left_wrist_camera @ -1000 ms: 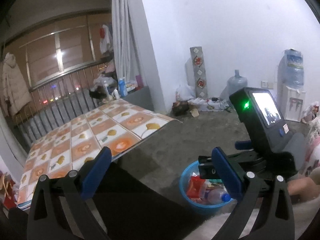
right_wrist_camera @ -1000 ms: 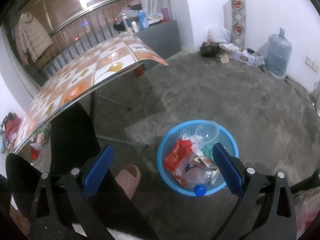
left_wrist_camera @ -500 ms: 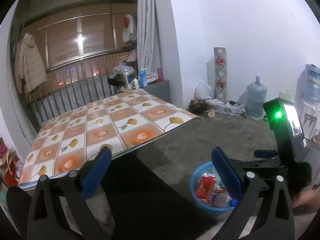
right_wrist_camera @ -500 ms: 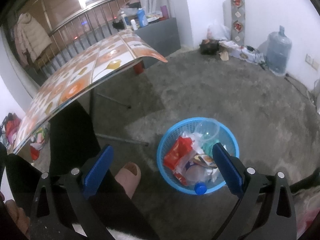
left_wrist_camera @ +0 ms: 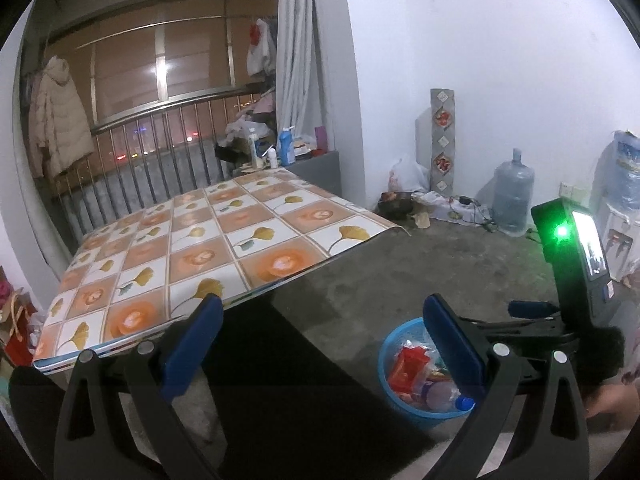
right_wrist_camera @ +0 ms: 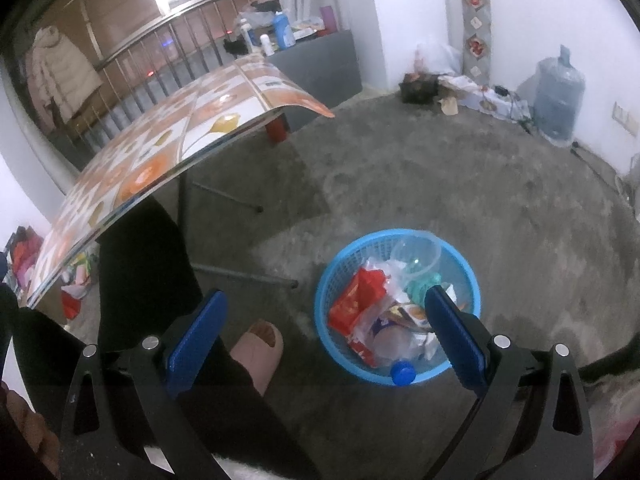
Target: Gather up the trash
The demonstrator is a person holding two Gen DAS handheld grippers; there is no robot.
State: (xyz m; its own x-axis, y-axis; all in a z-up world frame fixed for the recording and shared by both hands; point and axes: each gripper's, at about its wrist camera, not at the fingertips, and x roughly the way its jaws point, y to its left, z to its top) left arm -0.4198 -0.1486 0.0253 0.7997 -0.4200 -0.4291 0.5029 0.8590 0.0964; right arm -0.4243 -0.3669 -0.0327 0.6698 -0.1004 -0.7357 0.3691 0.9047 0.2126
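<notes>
Blue basket full of trash, right hand-held gripper spread above

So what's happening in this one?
A person holds a gripper in each hand. Both the left gripper and right gripper are open and hold nothing. The blue basket on the floor holds wrappers, a cup and a bottle. The table looks bare.

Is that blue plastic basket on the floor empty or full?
Nearly full: the blue plastic basket holds a red wrapper, a clear bottle and a clear cup.
</notes>
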